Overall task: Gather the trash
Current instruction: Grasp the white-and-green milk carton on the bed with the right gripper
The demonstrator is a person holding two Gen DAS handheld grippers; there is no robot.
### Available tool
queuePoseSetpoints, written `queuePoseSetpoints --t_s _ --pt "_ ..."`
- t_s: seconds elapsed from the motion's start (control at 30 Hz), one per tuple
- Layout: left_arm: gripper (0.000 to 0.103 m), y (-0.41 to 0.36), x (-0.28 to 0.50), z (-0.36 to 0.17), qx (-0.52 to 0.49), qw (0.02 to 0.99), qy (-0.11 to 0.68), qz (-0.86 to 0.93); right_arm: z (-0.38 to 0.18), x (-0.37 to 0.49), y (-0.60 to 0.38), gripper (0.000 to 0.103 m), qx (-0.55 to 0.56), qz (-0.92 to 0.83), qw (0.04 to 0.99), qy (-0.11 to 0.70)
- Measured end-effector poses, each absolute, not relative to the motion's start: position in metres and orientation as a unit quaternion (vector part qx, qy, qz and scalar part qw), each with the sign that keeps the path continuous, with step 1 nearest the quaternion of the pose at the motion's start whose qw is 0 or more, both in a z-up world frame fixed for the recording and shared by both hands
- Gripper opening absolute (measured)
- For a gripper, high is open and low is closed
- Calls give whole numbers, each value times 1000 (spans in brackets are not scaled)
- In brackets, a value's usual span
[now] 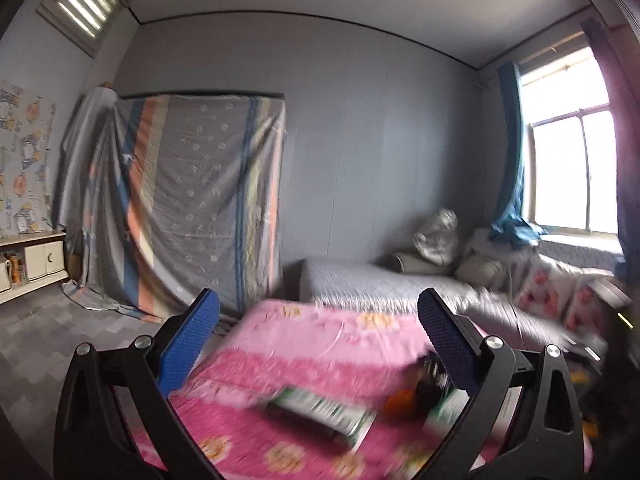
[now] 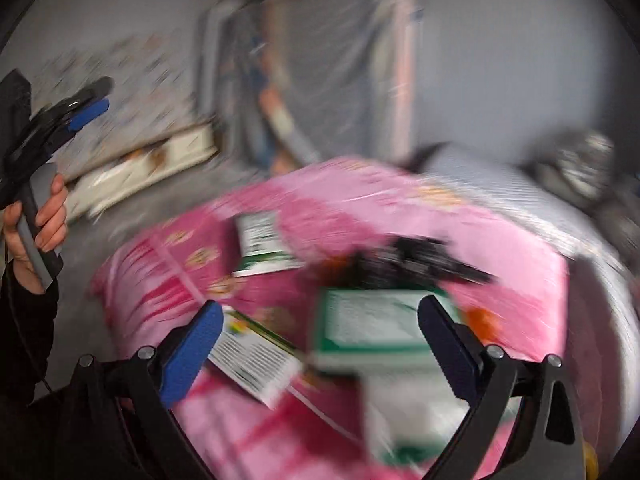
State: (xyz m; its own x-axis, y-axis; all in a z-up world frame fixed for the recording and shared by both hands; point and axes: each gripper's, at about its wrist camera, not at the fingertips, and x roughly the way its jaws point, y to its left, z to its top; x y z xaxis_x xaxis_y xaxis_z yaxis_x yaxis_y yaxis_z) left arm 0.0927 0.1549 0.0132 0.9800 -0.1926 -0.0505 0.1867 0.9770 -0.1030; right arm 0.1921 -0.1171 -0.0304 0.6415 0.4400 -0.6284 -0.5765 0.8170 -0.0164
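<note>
Trash lies on a table with a pink flowered cloth (image 2: 160,292). Several green-and-white cartons lie on it: one far (image 2: 262,246), one in the middle (image 2: 376,324), one flat at the near left (image 2: 256,356), one at the near edge (image 2: 412,416). A black crumpled thing (image 2: 412,258) and orange scraps (image 2: 482,320) lie between them. My right gripper (image 2: 320,348) is open and empty above the near cartons. My left gripper (image 1: 318,344) is open and empty, held above the table's left side; it also shows in the right wrist view (image 2: 86,112). The left wrist view shows a carton (image 1: 320,414), blurred.
A bed with a grey cover (image 1: 384,284) stands behind the table, with pillows and a silver bag (image 1: 438,236) near the window (image 1: 572,172). A striped sheet (image 1: 192,204) drapes furniture at the back wall. A low white cabinet (image 1: 36,264) stands left. The floor is grey tile.
</note>
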Motion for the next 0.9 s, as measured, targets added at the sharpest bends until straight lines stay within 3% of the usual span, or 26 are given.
queuePoseSetpoints --t_s 0.3,0.57,0.7,0.8,0.9 --pt "95 234 81 -61 -142 971 113 -158 -79 316 33 94 -199 358 797 444" --pt "95 225 94 -92 -116 957 147 -224 -133 370 80 93 -236 312 770 504" --pt "95 212 99 -103 -91 943 163 -275 -146 381 79 81 -214 310 756 534" --pt "95 204 100 -106 -70 937 170 -297 -154 384 77 65 -207 309 750 547" --pt "95 193 104 -107 -49 930 182 -314 -151 382 72 59 -197 310 755 543"
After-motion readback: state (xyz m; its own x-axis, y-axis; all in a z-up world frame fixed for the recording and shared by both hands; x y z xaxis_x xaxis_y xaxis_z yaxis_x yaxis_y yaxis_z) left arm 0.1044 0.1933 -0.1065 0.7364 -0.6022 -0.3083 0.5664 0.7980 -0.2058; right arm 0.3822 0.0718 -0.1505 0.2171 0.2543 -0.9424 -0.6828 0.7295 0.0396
